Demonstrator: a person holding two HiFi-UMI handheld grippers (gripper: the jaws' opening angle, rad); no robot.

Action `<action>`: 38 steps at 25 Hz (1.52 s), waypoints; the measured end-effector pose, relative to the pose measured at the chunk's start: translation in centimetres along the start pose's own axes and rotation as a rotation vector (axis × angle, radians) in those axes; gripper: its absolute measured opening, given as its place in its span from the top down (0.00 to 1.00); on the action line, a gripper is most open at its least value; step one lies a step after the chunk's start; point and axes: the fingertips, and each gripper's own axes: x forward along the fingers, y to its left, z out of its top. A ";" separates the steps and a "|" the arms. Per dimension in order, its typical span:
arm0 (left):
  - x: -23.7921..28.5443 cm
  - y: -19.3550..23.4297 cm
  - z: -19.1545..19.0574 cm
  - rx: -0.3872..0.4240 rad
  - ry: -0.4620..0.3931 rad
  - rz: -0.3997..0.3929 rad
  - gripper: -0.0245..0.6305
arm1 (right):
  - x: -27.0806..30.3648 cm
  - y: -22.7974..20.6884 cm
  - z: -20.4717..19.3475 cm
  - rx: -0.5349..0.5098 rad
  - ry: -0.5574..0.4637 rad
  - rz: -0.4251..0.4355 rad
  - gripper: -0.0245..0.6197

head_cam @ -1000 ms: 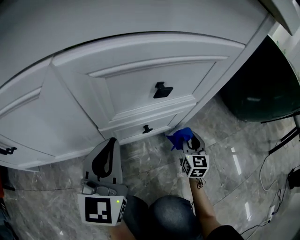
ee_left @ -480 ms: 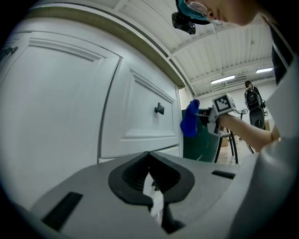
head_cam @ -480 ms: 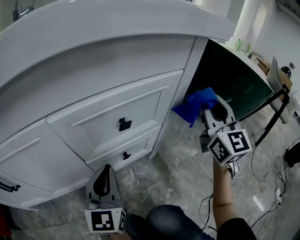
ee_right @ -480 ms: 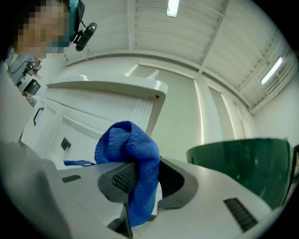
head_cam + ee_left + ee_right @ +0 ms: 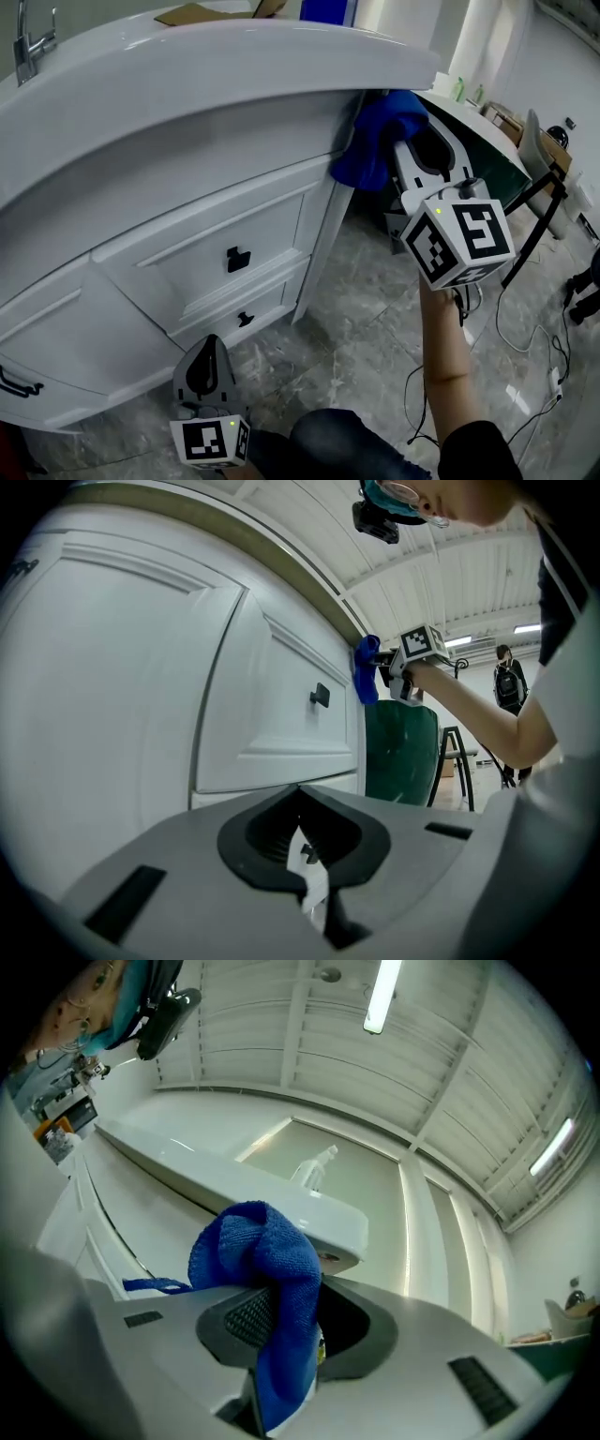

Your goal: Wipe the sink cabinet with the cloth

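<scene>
The grey marbled floor (image 5: 366, 309) carries the white sink cabinet (image 5: 187, 244). Thin cables (image 5: 553, 373) lie on it to the cabinet's right. Flat cardboard (image 5: 192, 13) lies on the cabinet's top.

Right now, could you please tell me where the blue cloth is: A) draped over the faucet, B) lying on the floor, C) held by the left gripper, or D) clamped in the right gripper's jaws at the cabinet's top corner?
D: the right gripper has its jaws shut on the blue cloth, which sits against the white cabinet just under the countertop rim.
</scene>
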 end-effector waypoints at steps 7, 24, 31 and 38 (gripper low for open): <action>0.4 0.1 -0.5 -0.008 0.010 -0.006 0.96 | 0.5 0.6 -0.1 -0.005 0.010 -0.007 0.78; 0.3 -0.2 -0.2 -0.002 0.012 -0.001 0.96 | -0.5 1.7 -1.2 -0.110 -0.016 -0.108 0.79; 0.1 -0.4 0.0 0.004 0.011 0.000 0.96 | -0.8 2.0 -2.2 -0.101 0.000 -0.099 0.79; 0.0 -0.5 0.1 0.006 0.008 0.001 0.96 | -1.2 2.4 -3.0 -0.087 0.007 -0.096 0.79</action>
